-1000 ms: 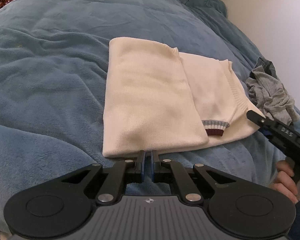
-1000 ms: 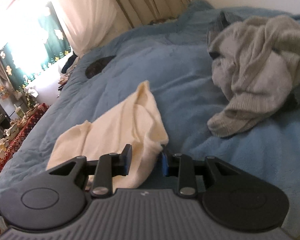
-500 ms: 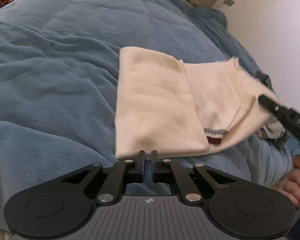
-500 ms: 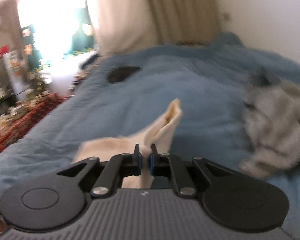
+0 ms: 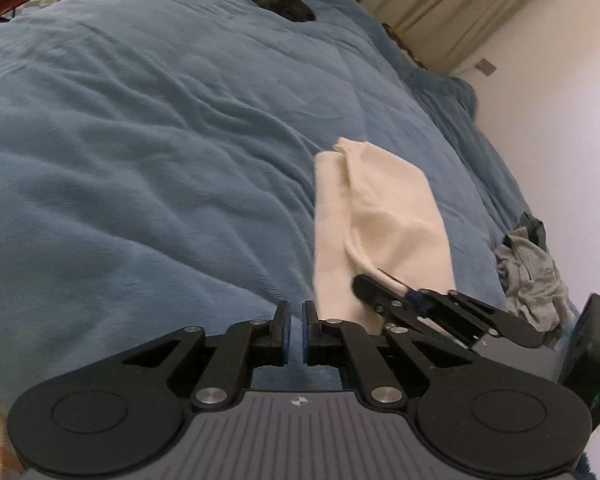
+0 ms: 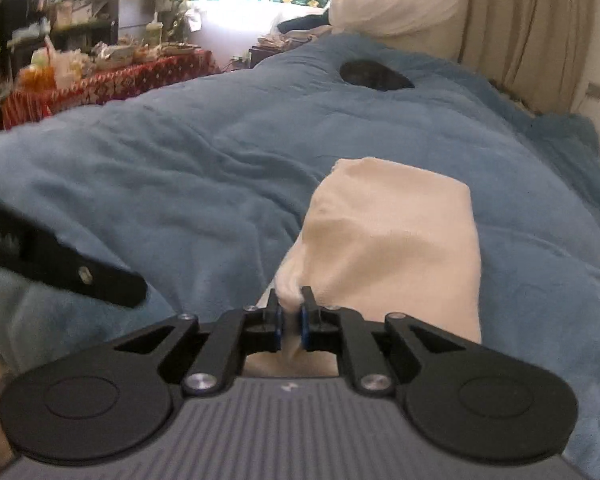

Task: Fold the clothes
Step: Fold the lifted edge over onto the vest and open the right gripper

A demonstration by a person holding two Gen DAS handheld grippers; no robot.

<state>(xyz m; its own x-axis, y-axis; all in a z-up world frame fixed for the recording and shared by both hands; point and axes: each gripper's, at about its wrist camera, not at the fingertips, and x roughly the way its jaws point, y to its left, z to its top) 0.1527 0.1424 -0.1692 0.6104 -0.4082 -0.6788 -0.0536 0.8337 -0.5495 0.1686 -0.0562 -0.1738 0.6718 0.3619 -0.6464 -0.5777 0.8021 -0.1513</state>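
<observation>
A cream sweater (image 5: 388,208) lies folded into a narrow strip on the blue blanket (image 5: 140,160). My right gripper (image 6: 291,320) is shut on a bunched edge of the sweater (image 6: 400,240) at its near left corner. In the left wrist view the right gripper (image 5: 380,286) pinches that rolled edge just above the cloth. My left gripper (image 5: 296,332) is shut with nothing in it, just left of the sweater's near end, over bare blanket. One left fingertip (image 6: 100,284) shows at the left of the right wrist view.
A crumpled grey garment pile (image 5: 532,272) lies at the bed's right side near the wall. A dark object (image 6: 374,74) rests far up the blanket. Curtains (image 6: 520,20) hang behind the bed. A cluttered table with a red cloth (image 6: 100,80) stands at the left.
The right gripper closed on the sweater's right edge and carried it leftward over the body, narrowing the sweater. The left gripper has shifted left off the sweater's near edge.
</observation>
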